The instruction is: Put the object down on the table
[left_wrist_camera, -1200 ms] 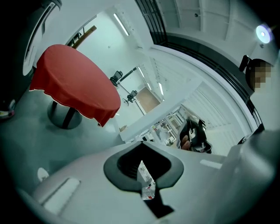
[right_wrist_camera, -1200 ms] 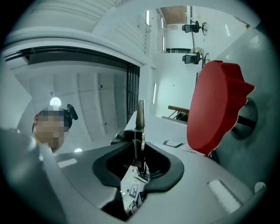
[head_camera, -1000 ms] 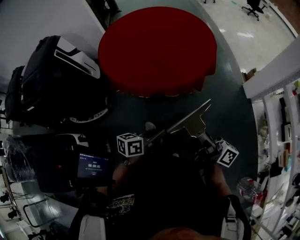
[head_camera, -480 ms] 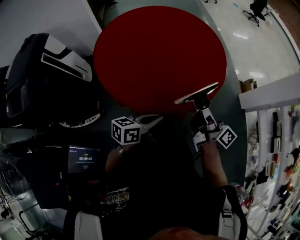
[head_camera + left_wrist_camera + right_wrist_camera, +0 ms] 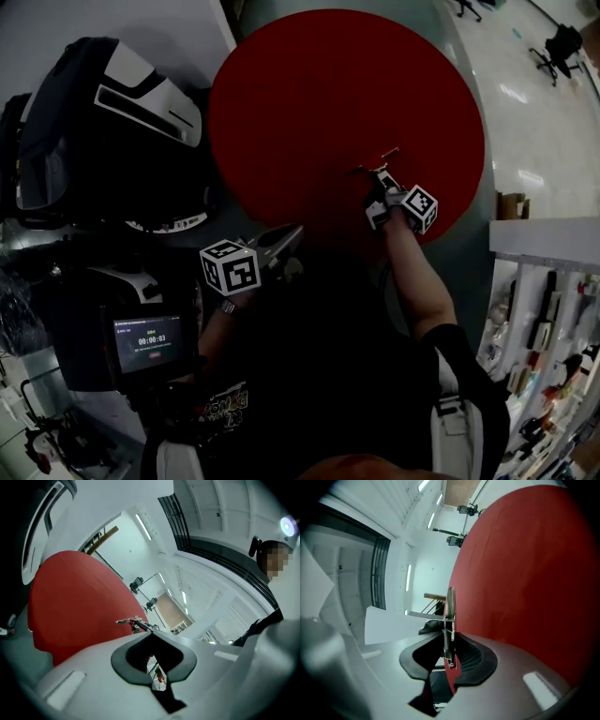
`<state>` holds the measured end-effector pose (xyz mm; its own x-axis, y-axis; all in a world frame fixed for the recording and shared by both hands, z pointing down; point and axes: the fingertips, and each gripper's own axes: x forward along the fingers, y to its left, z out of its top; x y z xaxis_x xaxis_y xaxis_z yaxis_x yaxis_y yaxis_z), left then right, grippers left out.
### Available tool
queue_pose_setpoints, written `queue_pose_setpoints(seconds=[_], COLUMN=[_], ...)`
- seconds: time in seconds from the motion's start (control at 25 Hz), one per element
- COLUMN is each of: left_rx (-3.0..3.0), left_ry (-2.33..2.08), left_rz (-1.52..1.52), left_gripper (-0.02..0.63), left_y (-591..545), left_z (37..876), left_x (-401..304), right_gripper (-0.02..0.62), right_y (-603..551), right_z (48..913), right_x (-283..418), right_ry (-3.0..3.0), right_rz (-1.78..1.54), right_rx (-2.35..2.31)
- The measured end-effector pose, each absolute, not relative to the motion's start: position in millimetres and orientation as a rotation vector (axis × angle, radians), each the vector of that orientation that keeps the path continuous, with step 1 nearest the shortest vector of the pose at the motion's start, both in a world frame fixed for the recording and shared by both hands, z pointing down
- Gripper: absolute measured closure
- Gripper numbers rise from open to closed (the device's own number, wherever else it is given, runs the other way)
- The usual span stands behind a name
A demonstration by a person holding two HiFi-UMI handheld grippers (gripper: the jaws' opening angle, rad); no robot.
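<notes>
A thin flat metal tool (image 5: 380, 161) with a small spring hangs over the near right part of the round red table (image 5: 319, 84). My right gripper (image 5: 378, 184) is shut on it, the marker cube just behind. In the right gripper view the tool (image 5: 450, 616) stands edge-on between the jaws, its blade sticking out forward beside the red table top (image 5: 525, 564). My left gripper (image 5: 284, 240) is lower left, at the table's near edge, shut with nothing in it. Its own view looks across the table (image 5: 70, 597) at the tool (image 5: 126, 620).
A black and white bag (image 5: 103, 122) lies on the floor left of the table. A small screen with a timer (image 5: 150, 339) sits at lower left. Shelves (image 5: 553, 309) stand at the right, and an office chair (image 5: 562, 42) is at the far right.
My right gripper has carried the tool from near my body forward and up over the red table. The left gripper has stayed near the table's near edge.
</notes>
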<state>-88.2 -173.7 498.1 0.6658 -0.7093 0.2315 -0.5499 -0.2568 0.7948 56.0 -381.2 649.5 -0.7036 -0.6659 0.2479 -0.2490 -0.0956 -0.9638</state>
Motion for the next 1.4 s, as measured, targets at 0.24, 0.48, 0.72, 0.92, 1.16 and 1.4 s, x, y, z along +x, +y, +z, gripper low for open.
queue_pose_setpoints(seconds=[0.24,0.48,0.72,0.92,1.16,1.4], left_rx=[1.832,1.782,1.736,1.717,1.717,1.772], left_ry=[-1.231,-1.314,-1.351,-1.378,-1.374,-1.320], left_rz=[-0.244,-0.275,-0.303,-0.323,-0.343,-0.349], left_gripper=[0.592,0.592,0.591,0.591,0.591,0.591], left_y=[-177,-185,-184,-184,-184,-191], left_z=[494,496,498,499,499,493], left_x=[-113,-107,-114,-121,-122,-112], right_gripper=[0.508,0.508,0.506,0.502,0.444,0.443], right_y=[-423,-450,-455,-454,-448,-419], right_z=[701,711,721,730,731,718], right_x=[18,4,-16,-21,-4,40], right_ry=[1.847,1.868,1.885,1.884,1.834,1.847], right_rz=[-2.070,-2.134,-2.201,-2.230,-2.237,-2.260], right_rx=[-0.994,-0.961,-0.946,-0.972,-1.115,-1.259])
